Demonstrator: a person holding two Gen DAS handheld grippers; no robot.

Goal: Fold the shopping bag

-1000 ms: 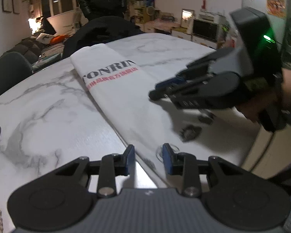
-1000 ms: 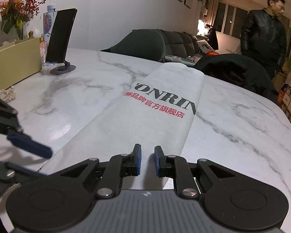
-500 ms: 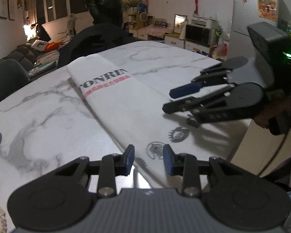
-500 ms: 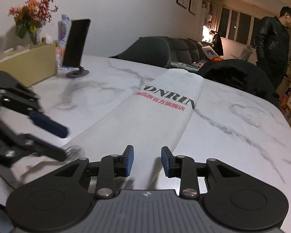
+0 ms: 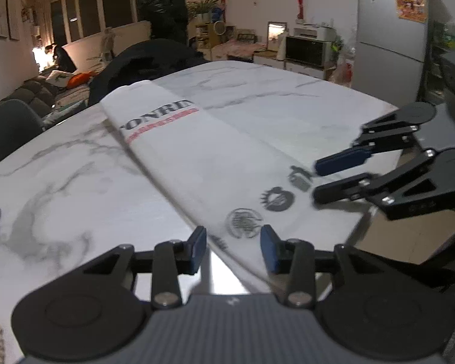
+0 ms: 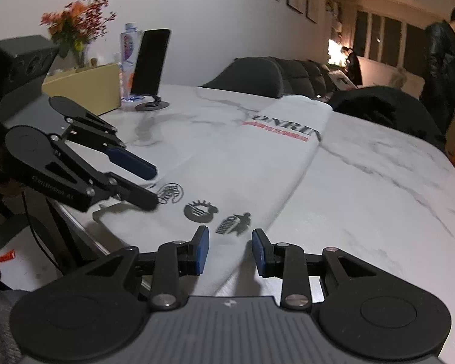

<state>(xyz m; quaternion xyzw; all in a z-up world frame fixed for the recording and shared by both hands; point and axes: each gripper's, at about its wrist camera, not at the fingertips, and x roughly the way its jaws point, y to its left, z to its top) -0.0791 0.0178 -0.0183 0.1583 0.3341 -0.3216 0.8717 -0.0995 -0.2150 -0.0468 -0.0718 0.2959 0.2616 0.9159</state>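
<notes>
Both grippers, left and right, hover wide open and empty over the bag's near end. Thin, limp, probably light; best pinched at its near corners.

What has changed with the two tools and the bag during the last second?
Both tools drew back toward the near end of the shopping bag, exposing its three printed logos. The right tool opened from nearly shut; the left tool opened a little wider. Neither holds anything. The bag stays flat in a long strip on the marble table.
</notes>
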